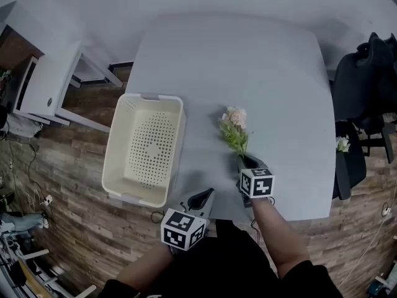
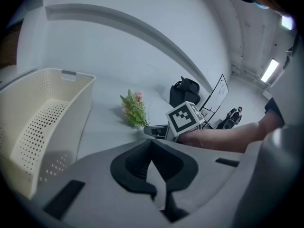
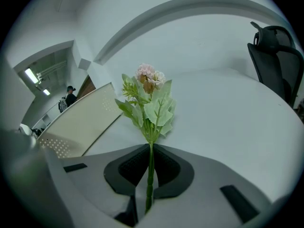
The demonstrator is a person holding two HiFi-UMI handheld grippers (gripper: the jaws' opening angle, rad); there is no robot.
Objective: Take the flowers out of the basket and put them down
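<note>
Blooming pale pink, leafy green flower [image 3: 156, 109]

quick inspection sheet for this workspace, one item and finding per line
surface: pale grey table, bare apart from the job's things
job's things: cream perforated basket at the table's left side, empty; pink flower sprig out of it, over the table to its right
clutter: nothing seen on the table
grippers: right gripper shut on the sprig's stem; left gripper shut, nothing between its jaws
cables: thin cable on the floor at right
surroundings: wood-pattern floor, black chair, white cabinet
</note>
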